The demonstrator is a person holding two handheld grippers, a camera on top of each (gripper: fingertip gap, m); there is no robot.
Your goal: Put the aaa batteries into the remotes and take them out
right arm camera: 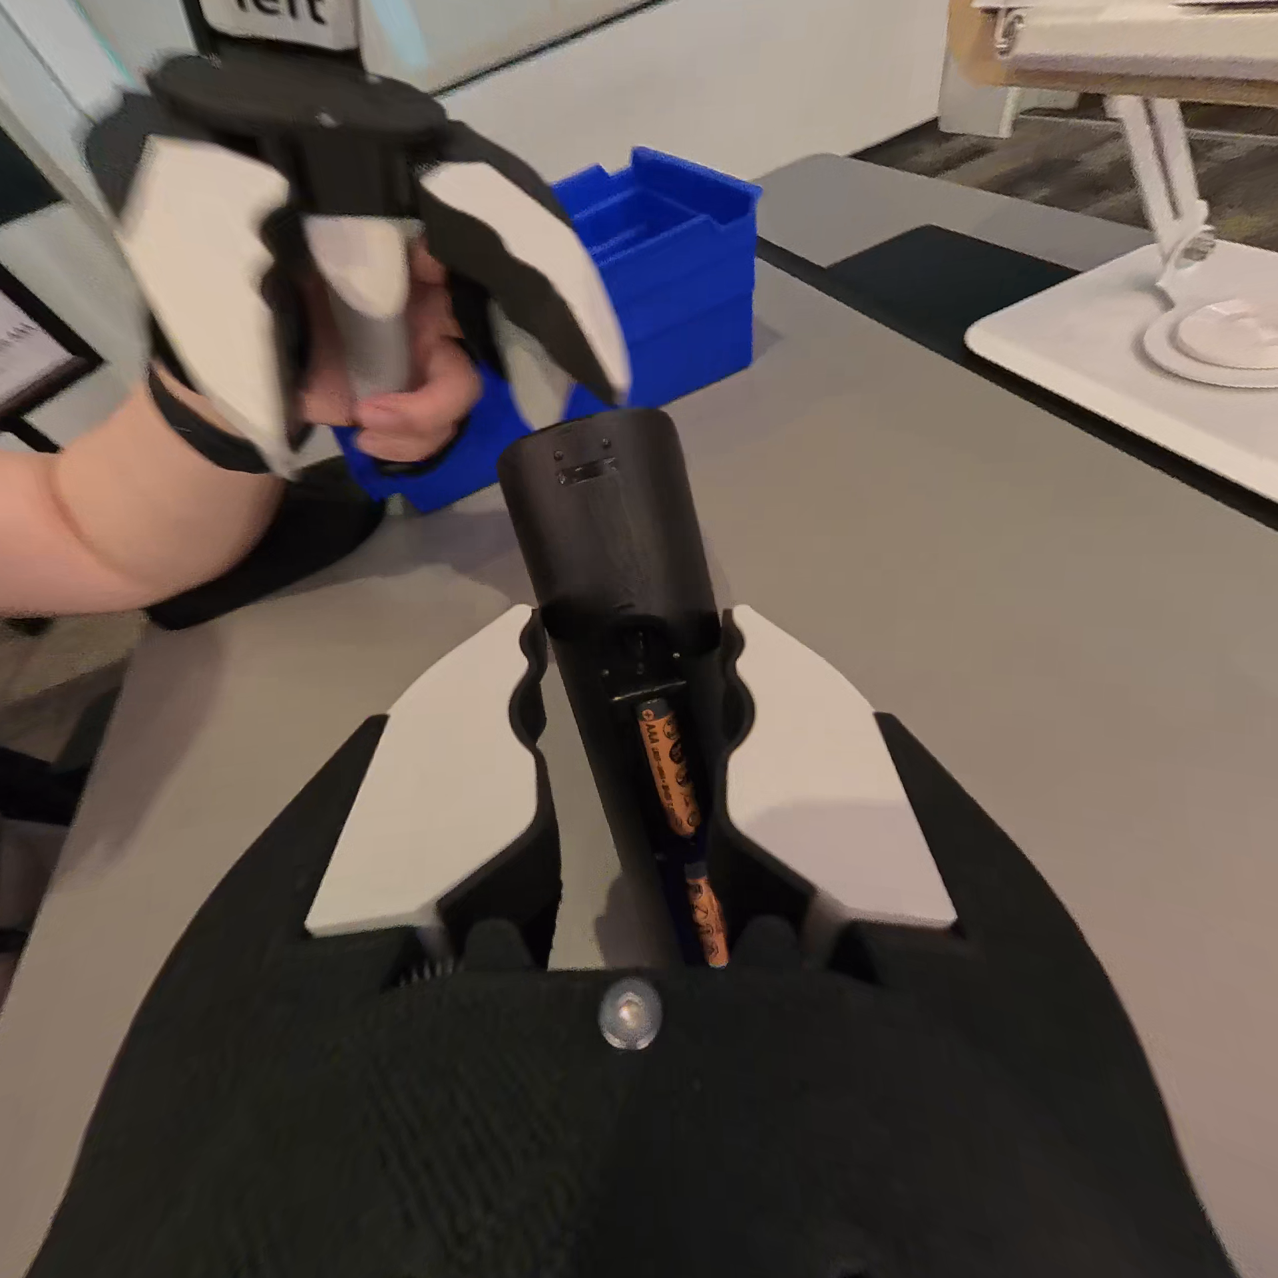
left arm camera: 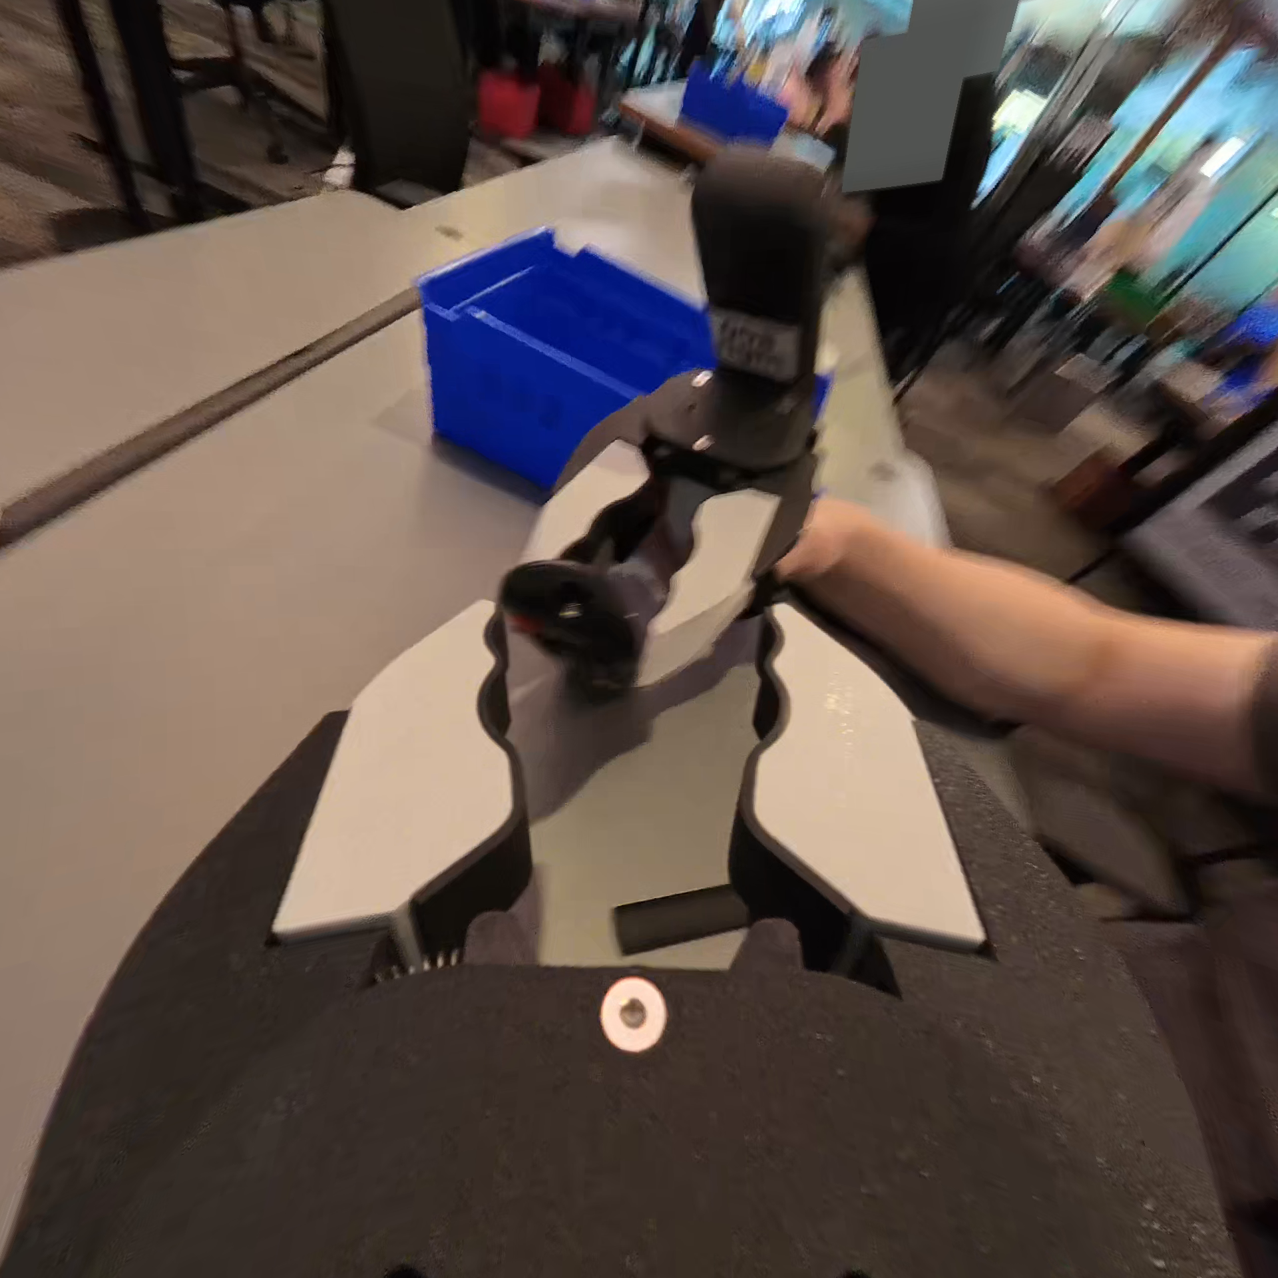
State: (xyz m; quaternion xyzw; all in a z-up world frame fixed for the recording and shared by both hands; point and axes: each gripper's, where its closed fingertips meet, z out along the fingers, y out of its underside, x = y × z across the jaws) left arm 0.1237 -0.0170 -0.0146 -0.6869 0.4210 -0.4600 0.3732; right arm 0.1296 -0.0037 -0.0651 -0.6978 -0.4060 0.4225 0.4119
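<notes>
My right gripper (right arm camera: 631,622) is shut on a black remote (right arm camera: 608,525) and holds it above the grey table (right arm camera: 933,622), back side up. Its battery bay is uncovered and two orange-and-black batteries (right arm camera: 667,774) lie in it, end to end. My left gripper (left arm camera: 633,622) is open with nothing between its fingertips, and it hovers just in front of the remote's far end (left arm camera: 574,622). In the right wrist view the left gripper (right arm camera: 442,422) hangs at the upper left, one fingertip (right arm camera: 595,373) close above the remote's tip. The left wrist view is blurred.
A blue bin (left arm camera: 553,359) stands on the table behind both grippers, also in the right wrist view (right arm camera: 678,276). A white stand base (right arm camera: 1141,346) sits on the table at far right. A short dark cylinder (left arm camera: 681,916) shows between the left finger bases.
</notes>
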